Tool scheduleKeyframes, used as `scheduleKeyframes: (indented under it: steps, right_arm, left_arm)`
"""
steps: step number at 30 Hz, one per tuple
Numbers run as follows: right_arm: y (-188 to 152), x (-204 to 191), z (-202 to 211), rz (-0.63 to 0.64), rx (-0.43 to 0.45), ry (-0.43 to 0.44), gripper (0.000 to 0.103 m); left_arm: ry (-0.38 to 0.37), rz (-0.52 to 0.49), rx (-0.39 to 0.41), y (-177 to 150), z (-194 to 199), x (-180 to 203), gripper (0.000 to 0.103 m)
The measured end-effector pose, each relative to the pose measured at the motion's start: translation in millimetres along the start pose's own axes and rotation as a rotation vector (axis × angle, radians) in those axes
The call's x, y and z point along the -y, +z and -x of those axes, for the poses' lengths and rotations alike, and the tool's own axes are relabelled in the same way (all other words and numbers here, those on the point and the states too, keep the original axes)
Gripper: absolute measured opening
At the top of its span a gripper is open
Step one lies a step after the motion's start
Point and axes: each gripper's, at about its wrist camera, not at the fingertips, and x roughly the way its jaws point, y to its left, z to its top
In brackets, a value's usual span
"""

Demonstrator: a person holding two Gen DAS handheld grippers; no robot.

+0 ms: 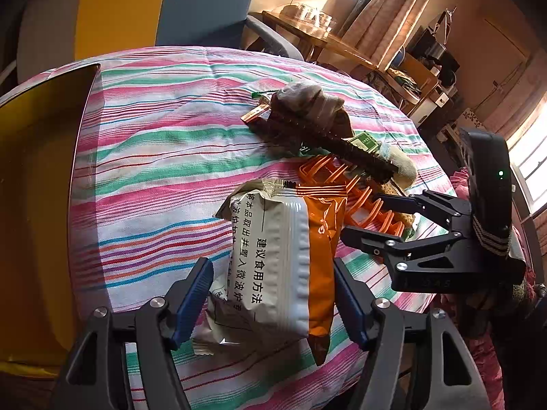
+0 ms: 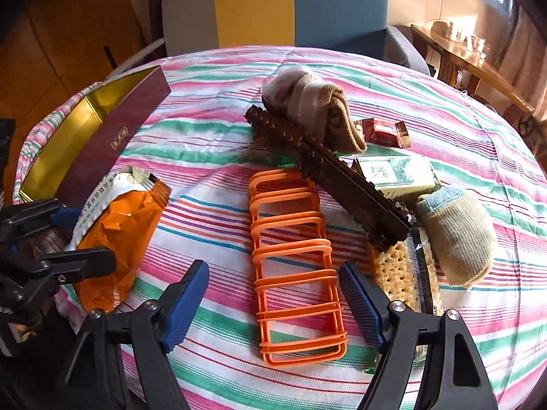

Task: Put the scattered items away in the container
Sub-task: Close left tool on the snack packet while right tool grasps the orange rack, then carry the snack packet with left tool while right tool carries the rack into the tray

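Our left tool pinches the orange snack packet; our right tool hangs spread over the orange rack on the bench.

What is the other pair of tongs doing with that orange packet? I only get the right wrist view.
Observer: The left tongs have the snack packet between them, with a blue pad against each side.
Operator: Is the packet orange all round?
Observer: No. The face turned to the left camera is mostly white, with black printed characters.
Operator: Anything about my own tongs that I can't see?
Observer: A small green light glows on the body behind the right tongs.
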Motion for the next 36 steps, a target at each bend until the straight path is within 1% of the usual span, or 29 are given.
scheduleKeyframes:
  steps: [1, 2, 3, 4, 8, 15, 20, 22, 25, 27, 29, 31, 32, 33, 34, 36]
  right_arm:
    - [0, 0, -3, 0.008, -0.011, -0.009, 0.068]
    - [-1, -2, -4, 0.016, -0.016, -0.022, 0.063]
    - [-2, -3, -4, 0.023, -0.016, -0.035, 0.054]
    - [-4, -5, -1, 0.024, -0.012, -0.040, 0.050]
    - [-16, -13, 13, -0.017, 0.006, -0.039, 0.049]
    - [-49, -15, 31, -0.158, 0.034, -0.038, 0.050]
    - [-56, -16, 32, -0.184, 0.066, -0.033, 0.050]
    - [-55, -15, 31, -0.200, 0.081, -0.023, 0.055]
    - [-55, -16, 30, -0.205, 0.095, -0.015, 0.061]
    - [-55, -17, 28, -0.204, 0.104, -0.012, 0.062]
    - [-55, -18, 28, -0.205, 0.110, -0.014, 0.062]
    - [-56, -19, 28, -0.202, 0.113, -0.021, 0.061]
    - [-56, -21, 28, -0.191, 0.109, -0.039, 0.060]
    - [-56, -23, 27, -0.175, 0.103, -0.067, 0.053]
    - [-56, -25, 27, -0.161, 0.100, -0.088, 0.050]
    - [-57, -26, 28, -0.152, 0.099, -0.095, 0.049]
  left_arm:
    - [0.001, -0.005, 0.000, 0, 0, 1, 0.070]
    - [0.002, -0.012, 0.001, 0, 0, 1, 0.070]
    - [0.003, -0.020, 0.002, 0, 0, 2, 0.071]
    - [0.005, -0.028, 0.003, 0, 0, 3, 0.071]
    - [0.022, -0.071, 0.002, -2, 1, 9, 0.072]
    - [0.044, -0.135, -0.012, -4, -2, 14, 0.074]
    - [0.061, -0.151, -0.014, 3, -5, 16, 0.075]
    - [0.071, -0.163, -0.020, 6, -9, 19, 0.075]
    - [0.075, -0.155, -0.034, 8, -16, 20, 0.075]
    - [0.061, -0.126, -0.034, 7, -19, 17, 0.074]
    - [0.054, -0.105, -0.030, 4, -21, 15, 0.071]
    - [0.064, -0.103, -0.011, 1, -19, 16, 0.070]
    - [0.072, -0.113, -0.006, 0, -18, 17, 0.070]
    - [0.082, -0.123, 0.001, 0, -17, 19, 0.069]
    - [0.089, -0.129, 0.009, -1, -16, 20, 0.069]
    - [0.088, -0.135, 0.022, -2, -12, 21, 0.069]
